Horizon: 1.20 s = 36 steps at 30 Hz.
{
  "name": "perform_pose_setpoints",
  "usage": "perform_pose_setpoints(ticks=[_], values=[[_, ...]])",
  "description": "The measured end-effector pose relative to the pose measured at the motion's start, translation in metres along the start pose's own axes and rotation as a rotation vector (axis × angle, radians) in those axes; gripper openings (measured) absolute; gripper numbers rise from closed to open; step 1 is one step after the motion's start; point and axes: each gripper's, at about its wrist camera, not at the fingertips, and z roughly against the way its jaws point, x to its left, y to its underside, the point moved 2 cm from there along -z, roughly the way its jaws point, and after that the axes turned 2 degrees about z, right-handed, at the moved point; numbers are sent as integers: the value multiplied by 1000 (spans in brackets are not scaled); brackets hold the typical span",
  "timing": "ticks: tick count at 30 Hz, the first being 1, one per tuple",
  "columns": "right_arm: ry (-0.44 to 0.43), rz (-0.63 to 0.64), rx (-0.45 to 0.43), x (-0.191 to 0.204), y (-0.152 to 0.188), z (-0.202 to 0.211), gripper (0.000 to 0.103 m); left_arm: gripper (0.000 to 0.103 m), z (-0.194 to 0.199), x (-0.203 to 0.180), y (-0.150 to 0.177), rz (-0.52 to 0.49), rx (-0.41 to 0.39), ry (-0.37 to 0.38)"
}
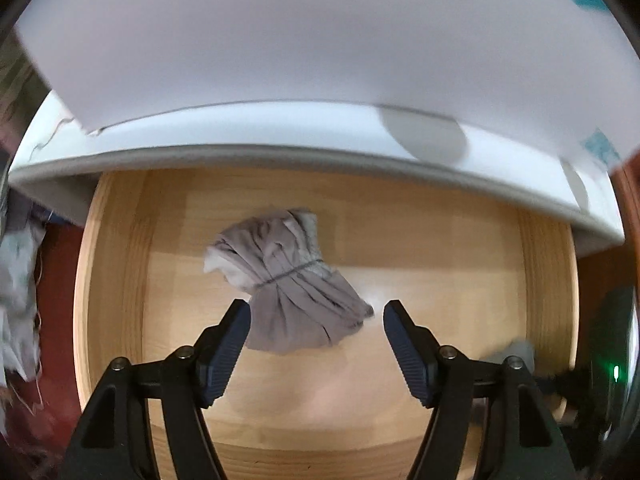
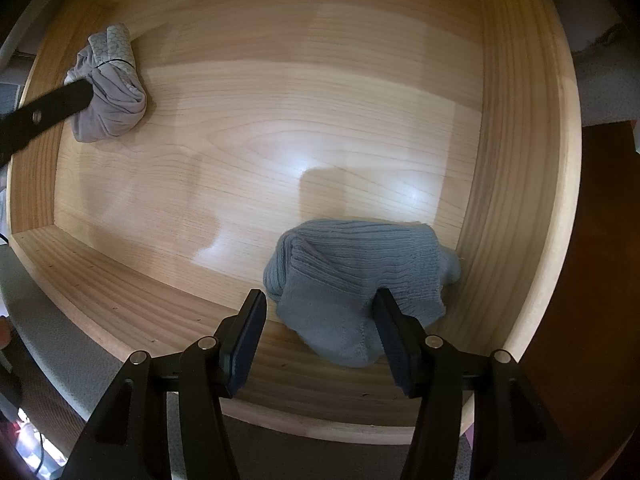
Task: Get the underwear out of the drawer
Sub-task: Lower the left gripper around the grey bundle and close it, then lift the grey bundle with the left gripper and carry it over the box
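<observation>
Both tools gape: left [image 1: 316, 312] over underwear [image 1: 288, 280] (grey), right [image 2: 320, 308] over sock [image 2: 352, 268].

The left hand-held gripper [image 1: 316, 314] is showing two matte black angled arms, each carrying a dark navy finger pad [image 1: 224, 354] with fine ribbing, and small round silver screws [image 1: 184, 353] are sitting at the joints. The right hand-held gripper [image 2: 320, 308] is wearing the same build: black triangular frames with cut-out slots, ribbed dark blue pads [image 2: 246, 340], and silver screw heads [image 2: 207, 343] toward four and eight o'clock of its view.
</observation>
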Motion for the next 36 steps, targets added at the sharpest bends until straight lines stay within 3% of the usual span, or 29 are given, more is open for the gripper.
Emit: perform_pose_setpoints(ticks=[5,14,23,36], values=[[-4,2,-3,-4,2,-2,53,71,-5,18,-5,161,16,5],[-5,4,-4,-5,2,-3,53,73,-35,39,-2,265,140,-23],[-1,3,0,-5,1,-6,53,65,-45,30,-2,130,215,-134],[9,-2,6,2,-1,-4,53,59,-47,19,-10,-81,327,-134]])
